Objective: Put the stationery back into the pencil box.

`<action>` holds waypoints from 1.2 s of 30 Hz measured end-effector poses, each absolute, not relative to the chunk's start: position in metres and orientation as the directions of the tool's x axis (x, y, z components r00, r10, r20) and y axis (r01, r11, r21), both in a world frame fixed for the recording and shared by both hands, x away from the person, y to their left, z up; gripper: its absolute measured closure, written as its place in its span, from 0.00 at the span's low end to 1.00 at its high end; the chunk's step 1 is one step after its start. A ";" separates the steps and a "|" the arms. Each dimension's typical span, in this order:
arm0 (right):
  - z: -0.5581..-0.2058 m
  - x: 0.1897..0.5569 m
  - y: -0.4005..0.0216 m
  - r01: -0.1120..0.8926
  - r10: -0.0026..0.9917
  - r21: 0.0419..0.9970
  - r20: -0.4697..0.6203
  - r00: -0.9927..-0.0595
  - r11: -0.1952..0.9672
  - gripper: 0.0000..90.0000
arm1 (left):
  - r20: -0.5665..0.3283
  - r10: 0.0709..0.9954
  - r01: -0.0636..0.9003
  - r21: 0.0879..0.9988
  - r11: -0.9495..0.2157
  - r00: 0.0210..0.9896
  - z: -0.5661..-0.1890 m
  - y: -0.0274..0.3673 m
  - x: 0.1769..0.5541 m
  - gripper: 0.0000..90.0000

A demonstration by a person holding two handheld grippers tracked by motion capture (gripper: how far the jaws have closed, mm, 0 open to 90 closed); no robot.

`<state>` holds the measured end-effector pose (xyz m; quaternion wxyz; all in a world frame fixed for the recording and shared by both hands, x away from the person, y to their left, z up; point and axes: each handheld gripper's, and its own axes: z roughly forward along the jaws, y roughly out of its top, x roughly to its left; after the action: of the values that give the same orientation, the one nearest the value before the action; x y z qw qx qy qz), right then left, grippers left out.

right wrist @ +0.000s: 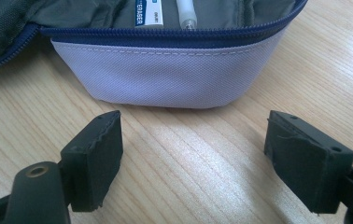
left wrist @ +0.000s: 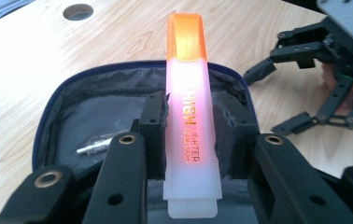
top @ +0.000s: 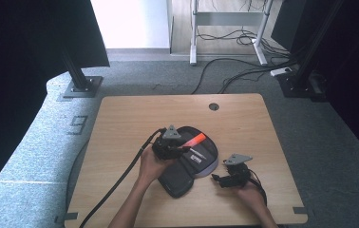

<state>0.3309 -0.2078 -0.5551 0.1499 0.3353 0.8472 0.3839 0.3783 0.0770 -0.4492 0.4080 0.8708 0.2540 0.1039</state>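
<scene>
Open zip pencil case [top: 187, 164] lying on table [top: 130, 118], holding an eraser [right wrist: 147, 11] and a small metal-tipped pen part [left wrist: 95, 143], left gripper [left wrist: 188, 135] pinching orange highlighter [left wrist: 188, 116] upright between its pads, hovering over case interior, right gripper [right wrist: 193, 158] sitting spread just beside case's end wall, gripping nothing.

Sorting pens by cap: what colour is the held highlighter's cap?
Orange cap, clearest in the left gripper view.

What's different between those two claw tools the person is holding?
The left hand-held gripper is clamped on an orange-capped highlighter; the right hand-held gripper holds nothing, its jaws spread wide. The left one hangs over the open pencil case; the right sits low over the wooden table beside the case. Both have black jaws and grey top plates.
</scene>
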 end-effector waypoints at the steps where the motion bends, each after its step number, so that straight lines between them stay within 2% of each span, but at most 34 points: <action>1: -0.555 0.331 -0.208 0.453 0.683 0.751 0.004 -0.730 0.480 0.21 | -0.026 0.527 0.358 0.762 -0.540 0.850 -0.451 0.075 0.380 0.74; 12: -0.555 0.331 -0.208 0.454 0.683 0.750 0.005 -0.731 0.481 0.21 | -0.061 0.544 0.394 0.757 -0.521 0.837 -0.477 0.065 0.400 0.74; 36: -0.555 0.330 -0.208 0.451 0.677 0.750 0.005 -0.736 0.485 0.21 | -0.069 0.554 0.448 0.673 -0.588 0.830 -0.509 0.055 0.408 0.73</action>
<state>0.3300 -0.2084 -0.5552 0.1469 0.3320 0.8490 0.3840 0.4077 0.0547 -0.5089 0.3552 0.8881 0.2822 0.0743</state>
